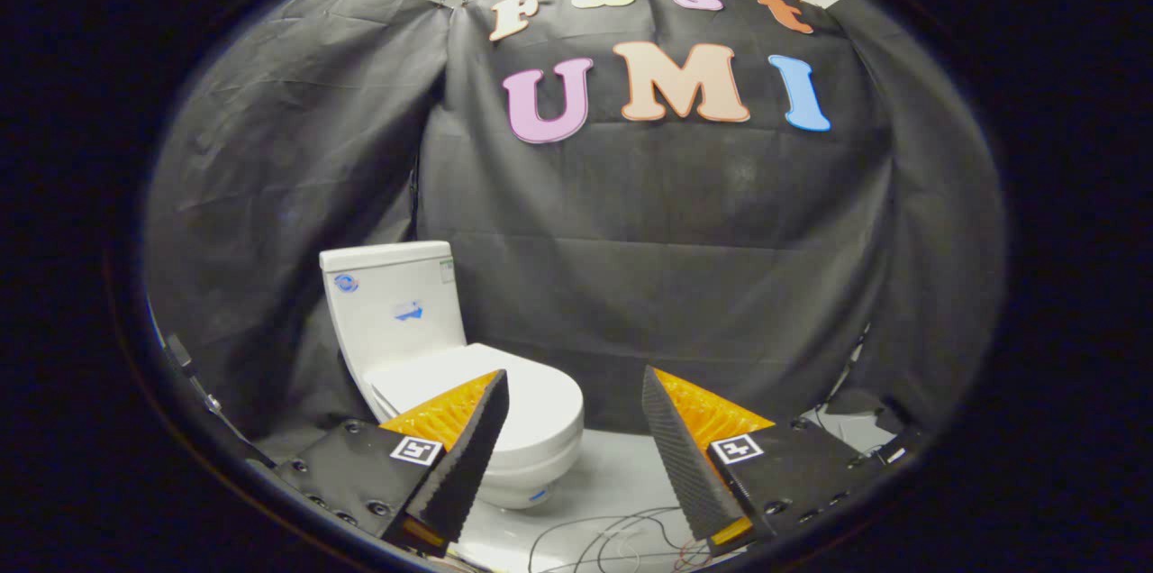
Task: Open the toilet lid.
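Facing the toilet (423,348) standing against the black cloth wall, I am judging I should be bringing my gripper (575,415), fingers spread wide and holding nothing, down to the closed lid's (531,397) front edge just beyond my left finger.

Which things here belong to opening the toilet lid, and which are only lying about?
For the job:
toilet lid, closed, beyond the fingers
toilet
gripper, fingers apart, holding nothing

Lying about:
cables on the floor
black cloth wall
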The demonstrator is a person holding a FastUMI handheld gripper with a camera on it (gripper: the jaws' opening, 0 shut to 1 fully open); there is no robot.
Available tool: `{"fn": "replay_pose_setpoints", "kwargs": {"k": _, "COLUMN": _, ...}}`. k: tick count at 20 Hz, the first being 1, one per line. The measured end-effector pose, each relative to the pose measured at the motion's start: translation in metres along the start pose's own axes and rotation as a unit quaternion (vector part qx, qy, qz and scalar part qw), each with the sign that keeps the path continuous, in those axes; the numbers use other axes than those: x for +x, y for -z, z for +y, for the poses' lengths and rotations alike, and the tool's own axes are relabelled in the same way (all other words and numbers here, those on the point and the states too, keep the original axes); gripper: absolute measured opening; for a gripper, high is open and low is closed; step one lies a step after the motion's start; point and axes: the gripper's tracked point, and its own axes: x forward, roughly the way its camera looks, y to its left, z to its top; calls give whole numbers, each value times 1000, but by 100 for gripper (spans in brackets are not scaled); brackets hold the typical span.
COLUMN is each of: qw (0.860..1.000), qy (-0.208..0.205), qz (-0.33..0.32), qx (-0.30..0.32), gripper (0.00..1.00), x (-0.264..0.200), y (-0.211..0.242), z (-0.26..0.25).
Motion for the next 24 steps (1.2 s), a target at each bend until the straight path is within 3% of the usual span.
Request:
{"fn": "replay_pose_setpoints", "kwargs": {"k": 5, "qw": 996, "qy": 36, "qz": -61, "qx": 55, "gripper": 92, "x": 29, "y": -21, "z": 14}}
{"fn": "replay_pose_setpoints", "kwargs": {"k": 9, "qw": 977, "qy": 88, "qz": -138, "qx": 140, "gripper": 90, "x": 38, "y": -34, "z": 16}}
{"fn": "replay_pose_setpoints", "kwargs": {"k": 14, "qw": 929, "qy": 155, "qz": -197, "qx": 272, "gripper": 88, "x": 42, "y": -8, "z": 28}}
{"fn": "replay_pose_setpoints", "kwargs": {"k": 24, "qw": 822, "qy": 208, "qz": -178, "qx": 499, "gripper": 88, "x": 55, "y": 132, "z": 110}}
